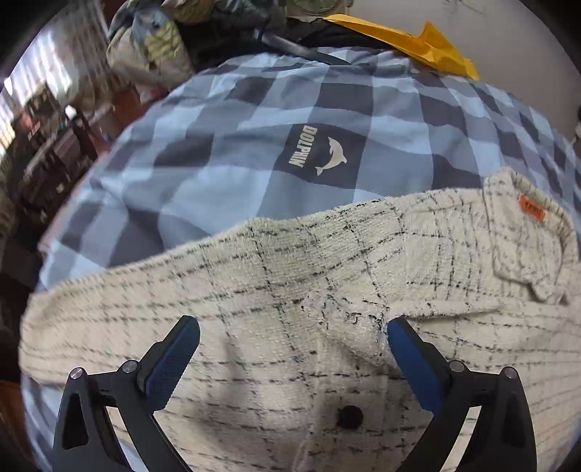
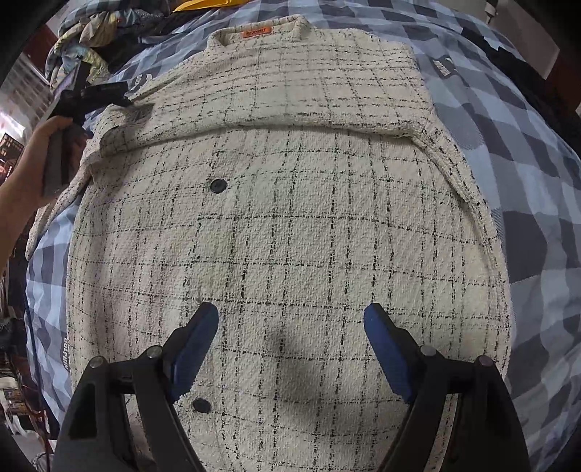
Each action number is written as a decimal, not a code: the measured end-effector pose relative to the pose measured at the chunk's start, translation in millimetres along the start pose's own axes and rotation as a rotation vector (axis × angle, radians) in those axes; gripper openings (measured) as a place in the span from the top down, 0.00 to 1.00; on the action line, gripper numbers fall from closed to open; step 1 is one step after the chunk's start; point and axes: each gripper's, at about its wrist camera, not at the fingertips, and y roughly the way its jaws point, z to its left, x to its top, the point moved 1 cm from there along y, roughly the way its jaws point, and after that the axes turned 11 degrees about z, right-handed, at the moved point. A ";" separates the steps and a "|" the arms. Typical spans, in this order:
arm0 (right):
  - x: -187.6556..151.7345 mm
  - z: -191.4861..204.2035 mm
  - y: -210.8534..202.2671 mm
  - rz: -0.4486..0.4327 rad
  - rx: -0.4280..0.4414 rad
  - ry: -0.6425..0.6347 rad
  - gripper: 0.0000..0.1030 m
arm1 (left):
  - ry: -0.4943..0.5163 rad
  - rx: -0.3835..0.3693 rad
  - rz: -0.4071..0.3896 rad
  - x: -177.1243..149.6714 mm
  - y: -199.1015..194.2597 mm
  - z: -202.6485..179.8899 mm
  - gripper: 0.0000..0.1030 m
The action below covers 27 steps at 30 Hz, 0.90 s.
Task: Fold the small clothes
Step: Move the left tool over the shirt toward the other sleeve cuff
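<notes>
A cream jacket with thin black checks (image 2: pixel 290 225) lies spread on a blue checked bedsheet (image 2: pixel 526 152), collar with an orange label (image 2: pixel 256 32) at the far end. It also fills the lower left wrist view (image 1: pixel 276 297). My right gripper (image 2: pixel 290 326) is open just above the jacket's lower middle, between two black buttons (image 2: pixel 218 186). My left gripper (image 1: pixel 290 337) is open over the jacket's side, its right finger (image 1: pixel 410 355) against a raised fold near a button (image 1: pixel 349 416). The left gripper also shows at the jacket's left edge in the right wrist view (image 2: pixel 138 109).
The bedsheet (image 1: pixel 225 152) carries a dolphin logo (image 1: pixel 319 152). A yellow cloth (image 1: pixel 417 43) and a heap of clothes (image 1: pixel 152 47) lie at the far edge. A hand (image 2: pixel 25 174) holds the left gripper. Dark furniture stands left of the bed.
</notes>
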 end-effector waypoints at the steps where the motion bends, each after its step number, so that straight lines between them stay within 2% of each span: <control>1: 0.8 0.2 0.6 0.003 0.001 -0.001 0.22 | 0.008 0.015 -0.001 -0.8 0.3 -1.4 0.00; 4: 1.1 -0.8 2.1 0.011 0.007 0.003 0.22 | -0.024 0.008 0.006 -0.1 -2.0 1.8 0.00; 6: 0.9 -2.4 1.3 0.008 0.010 0.007 0.22 | -0.100 -0.062 0.005 1.4 -4.6 13.7 0.00; 8: 0.9 -3.6 -0.3 0.004 0.014 0.011 0.22 | -0.225 -0.085 -0.004 1.1 -6.7 34.2 0.00; 11: 2.2 -6.5 -0.8 0.006 0.017 0.016 0.22 | -0.375 -0.262 0.000 -0.9 -5.4 69.0 0.00; 12: 2.4 -7.1 -0.4 0.007 0.018 0.017 0.22 | -0.409 -0.276 0.002 -1.8 -5.9 78.4 0.00; 14: 3.2 -6.4 -0.3 0.011 0.021 0.015 0.22 | -0.421 -0.260 -0.002 -2.8 -8.4 87.0 0.00; 16: 3.8 -5.9 0.3 0.012 0.020 0.013 0.22 | -0.383 -0.250 -0.008 -4.4 -12.4 84.8 0.00; 20: 3.4 -2.7 1.3 0.015 0.012 0.006 0.22 | -0.221 -0.202 -0.030 1.7 -17.2 56.3 0.00; 23: 3.3 -0.5 4.6 0.023 0.005 0.003 0.22 | -0.107 -0.117 -0.029 1.5 -14.1 29.2 0.00; 25: 2.9 -0.1 5.3 0.025 0.001 -0.001 0.22 | -0.093 -0.016 0.040 -0.1 0.2 22.6 0.00; 27: 3.1 -0.6 5.8 0.025 -0.002 -0.003 0.22 | -0.094 0.036 0.127 -3.2 21.0 20.8 0.00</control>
